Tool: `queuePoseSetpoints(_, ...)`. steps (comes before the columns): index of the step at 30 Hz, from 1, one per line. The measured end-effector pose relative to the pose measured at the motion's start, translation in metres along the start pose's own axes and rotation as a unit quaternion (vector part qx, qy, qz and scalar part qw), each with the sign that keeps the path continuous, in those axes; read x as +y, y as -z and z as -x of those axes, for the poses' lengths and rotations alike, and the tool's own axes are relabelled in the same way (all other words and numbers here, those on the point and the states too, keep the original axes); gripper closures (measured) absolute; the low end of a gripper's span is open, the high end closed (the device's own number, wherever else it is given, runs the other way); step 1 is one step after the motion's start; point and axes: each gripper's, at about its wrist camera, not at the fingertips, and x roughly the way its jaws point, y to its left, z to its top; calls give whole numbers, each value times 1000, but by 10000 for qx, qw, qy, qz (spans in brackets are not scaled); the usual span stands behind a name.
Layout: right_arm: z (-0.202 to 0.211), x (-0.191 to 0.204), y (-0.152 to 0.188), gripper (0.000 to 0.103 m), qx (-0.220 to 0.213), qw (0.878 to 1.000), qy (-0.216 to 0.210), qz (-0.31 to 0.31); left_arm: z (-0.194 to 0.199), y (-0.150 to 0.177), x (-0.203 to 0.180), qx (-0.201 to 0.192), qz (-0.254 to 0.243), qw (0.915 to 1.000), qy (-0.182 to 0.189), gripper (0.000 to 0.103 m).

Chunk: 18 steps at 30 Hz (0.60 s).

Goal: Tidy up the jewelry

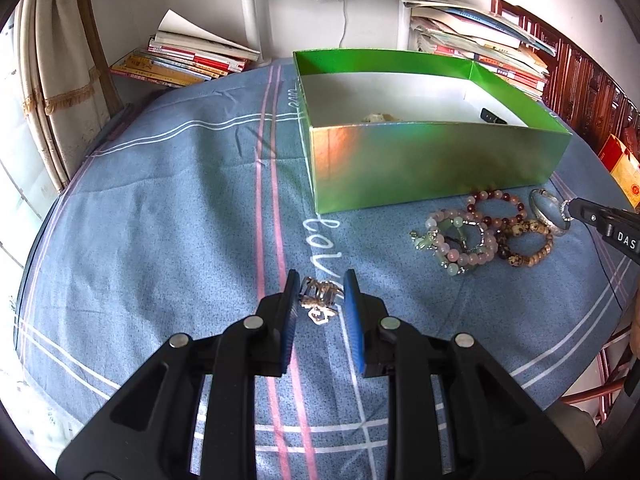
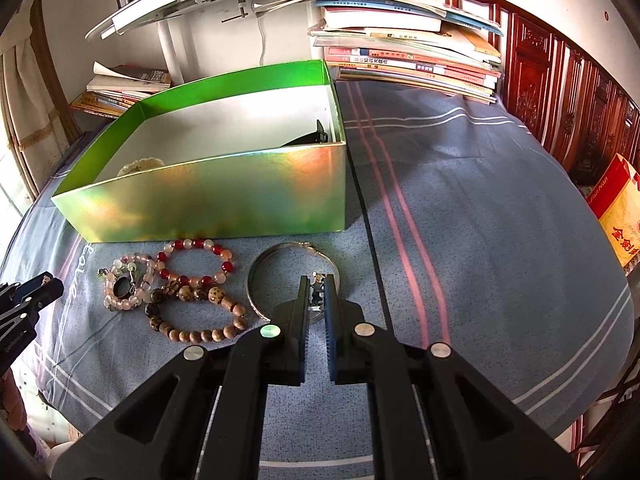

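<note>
A small gold and silver trinket (image 1: 320,300) is clamped between the blue pads of the left gripper (image 1: 321,294), low in the middle of the left wrist view, above the blue striped cloth (image 1: 160,220). In the right wrist view, the silver bangle (image 2: 280,276) is gripped at its near rim by the right gripper (image 2: 318,294), whose fingers are drawn close together around it just below the frame's centre. To the left of the bangle, a red and pale bead bracelet (image 2: 196,260), a brown wooden bead bracelet (image 2: 196,314) and a pink and green bead bracelet (image 2: 124,284) are seen lying in a touching cluster on the cloth. Just behind them, the open green box (image 2: 208,200) is set, with a pale item and a dark item partly seen inside. Stacks of books (image 2: 408,56) are seen in the upper part of the frame.
</note>
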Motion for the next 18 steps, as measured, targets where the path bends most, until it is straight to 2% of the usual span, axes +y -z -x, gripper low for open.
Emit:
queuePoseSetpoints(8,11,-10,-2,94,-154,9998,61,-99,1,1,-5,-19,-69,10000,50,80)
queuePoseSetpoints(14,-3,-29,-4,94,21,9987,368,-365,-6,3,-2,83,-27,9999,53,80)
queuePoseSetpoints(15,-6,-33,-4,93,78,9981,410,-450,-6,3,-2,93,-26,9999,50,80)
queuePoseSetpoints(18,-8,-38,-5,80,81,9977,327,-581,-7,3,-3,86,-34,9999,46,80)
